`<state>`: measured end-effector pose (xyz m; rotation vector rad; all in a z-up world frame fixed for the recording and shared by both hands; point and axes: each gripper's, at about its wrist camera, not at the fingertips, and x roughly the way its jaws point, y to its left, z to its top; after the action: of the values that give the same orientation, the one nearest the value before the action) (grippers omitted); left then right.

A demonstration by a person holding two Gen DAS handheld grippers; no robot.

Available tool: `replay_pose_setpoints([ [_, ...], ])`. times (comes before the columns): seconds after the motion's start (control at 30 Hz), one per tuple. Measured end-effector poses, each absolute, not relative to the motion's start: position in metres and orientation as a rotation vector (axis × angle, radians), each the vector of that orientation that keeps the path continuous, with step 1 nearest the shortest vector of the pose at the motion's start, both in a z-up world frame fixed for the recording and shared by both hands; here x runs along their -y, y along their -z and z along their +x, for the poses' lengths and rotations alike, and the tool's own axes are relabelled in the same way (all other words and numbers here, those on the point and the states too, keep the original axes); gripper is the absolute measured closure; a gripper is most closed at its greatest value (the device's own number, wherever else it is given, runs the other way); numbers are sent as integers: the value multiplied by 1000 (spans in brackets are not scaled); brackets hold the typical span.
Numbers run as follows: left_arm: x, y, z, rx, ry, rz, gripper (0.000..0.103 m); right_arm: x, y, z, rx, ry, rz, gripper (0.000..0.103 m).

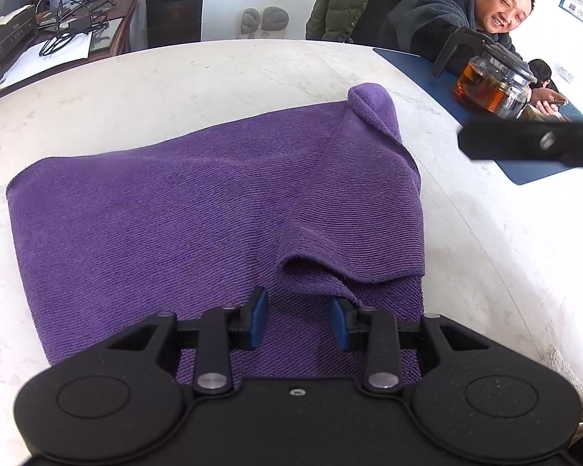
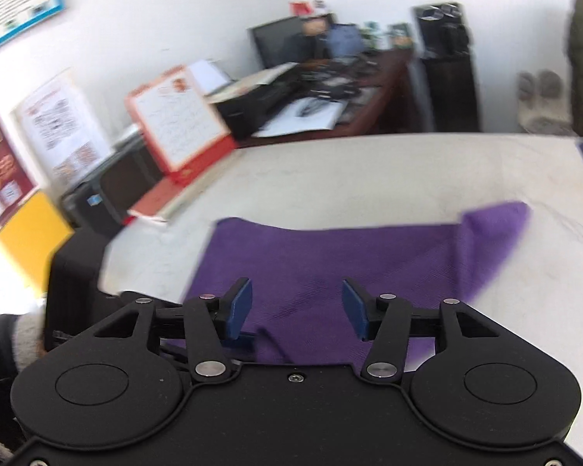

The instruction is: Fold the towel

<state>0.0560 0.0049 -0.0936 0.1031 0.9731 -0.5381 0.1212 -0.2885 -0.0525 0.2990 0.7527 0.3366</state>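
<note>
Towel (image 1: pixel 167 209), purple, lies on white marble-look table (image 1: pixel 221 73), right-hand edge flopped over into loose rumpled fold. Left gripper (image 1: pixel 299 320) low over near hem, blue pads (image 1: pixel 258 320) parted, nothing pinched; cloth only beneath them. Right gripper (image 2: pixel 297 310) above near part of towel, jaws apart, empty; view blurred. Seated person (image 1: pixel 466 11) leans on far side of table beside glass teapot (image 1: pixel 493 85) of amber tea on blue mat (image 1: pixel 532 171).
</note>
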Motion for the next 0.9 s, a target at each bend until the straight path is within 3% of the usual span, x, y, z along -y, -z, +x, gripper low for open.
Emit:
replay_pose_setpoints([
  [0.23,-6,94,57,-973,547,106,71,335,116,122,-947,-153,610,53],
  [0.53,-6,94,57,-974,555,118,69,356,133,159,-835,-138,589,53],
  [0.8,-6,94,57,-975,550,108,69,353,145,161,-900,-199,601,90],
  [0.9,-6,94,57,-975,548,108,69,355,144,154,-891,-213,660,96],
])
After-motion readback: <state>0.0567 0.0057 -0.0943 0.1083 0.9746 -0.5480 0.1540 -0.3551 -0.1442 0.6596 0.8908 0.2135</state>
